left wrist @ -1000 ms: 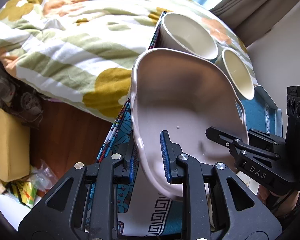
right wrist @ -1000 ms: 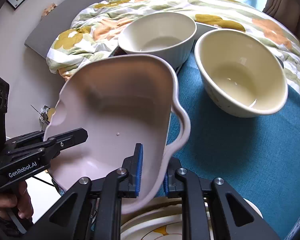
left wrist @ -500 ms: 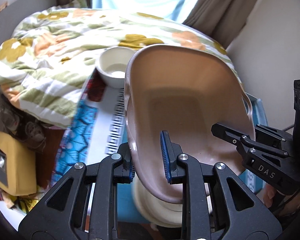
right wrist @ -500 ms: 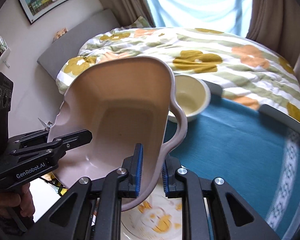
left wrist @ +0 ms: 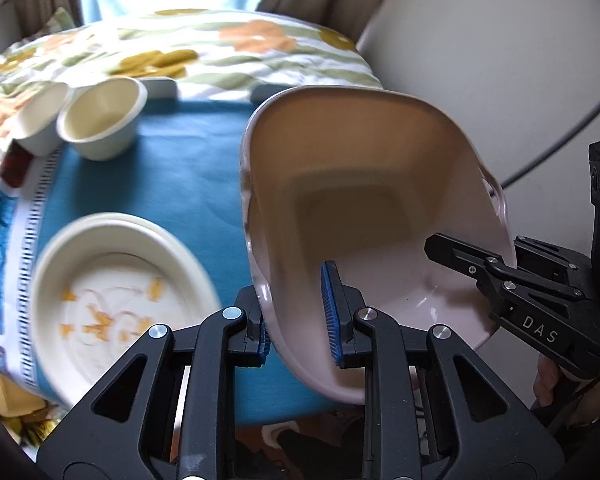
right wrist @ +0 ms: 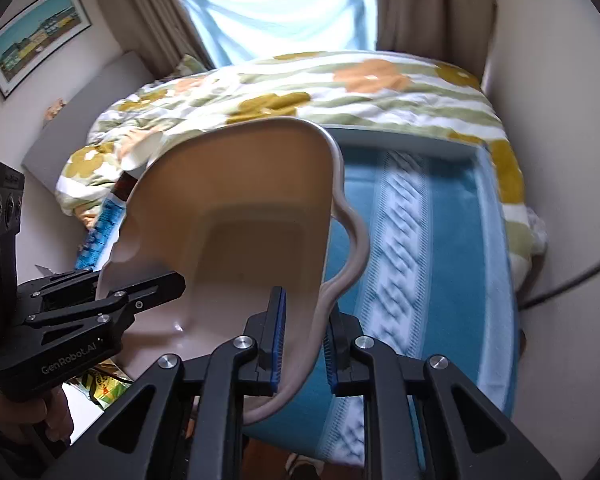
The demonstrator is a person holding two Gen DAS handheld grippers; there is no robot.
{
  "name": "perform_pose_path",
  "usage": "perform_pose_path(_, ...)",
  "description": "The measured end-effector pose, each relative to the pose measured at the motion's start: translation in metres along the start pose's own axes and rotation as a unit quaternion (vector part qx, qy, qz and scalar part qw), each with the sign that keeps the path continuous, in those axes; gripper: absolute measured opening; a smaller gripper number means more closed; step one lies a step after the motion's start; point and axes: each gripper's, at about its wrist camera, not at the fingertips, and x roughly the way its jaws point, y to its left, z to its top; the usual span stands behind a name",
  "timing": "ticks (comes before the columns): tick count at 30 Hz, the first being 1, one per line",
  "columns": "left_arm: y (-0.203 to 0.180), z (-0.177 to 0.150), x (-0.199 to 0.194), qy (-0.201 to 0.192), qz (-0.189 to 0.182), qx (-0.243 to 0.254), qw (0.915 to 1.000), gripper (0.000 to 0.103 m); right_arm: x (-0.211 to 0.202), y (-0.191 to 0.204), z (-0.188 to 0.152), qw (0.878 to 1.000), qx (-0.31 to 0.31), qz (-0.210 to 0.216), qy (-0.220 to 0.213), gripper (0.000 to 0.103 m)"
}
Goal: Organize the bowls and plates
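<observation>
**Pink dish carried by both rims above the blue cloth**

Pink dish, deep and roughly rectangular with wavy handle-like edges, hangs in the air, tilted so its hollow faces the cameras. Its long axis runs away from the tongs, toward the bed. The left gripper pinches one long rim between its blue pads; the right gripper pinches the opposite rim beside the wavy handle. Both sets of jaws are pressed close on the thin wall, so each hand bears about half the load and neither is nearer than the other.

Below and to the left in the left wrist view lies a cream plate with a yellow pattern, flat on the blue tablecloth. Two cream bowls stand side by side at the far edge of the cloth, well apart from the dish. Beyond them is the flowered quilt on the bed.

Judging by this, the dish is in transit; setting it down calls for levelling it and lowering both hands together over a bare stretch of cloth.
</observation>
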Motion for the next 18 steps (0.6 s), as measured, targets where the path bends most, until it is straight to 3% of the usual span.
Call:
perform_pose_path(9,-0.049,-0.023,0.071,0.050,-0.008,0.022,0.9985,0.019,0.034,-0.079,-0.048,0.997,0.068,-0.005,0.039,0.016)
perform_pose_path(18,-0.054,-0.034,0.103,0.074,0.001,0.026,0.9969,0.019,0.049,-0.100,-0.066,0.995,0.089,0.008,0.036,0.016)
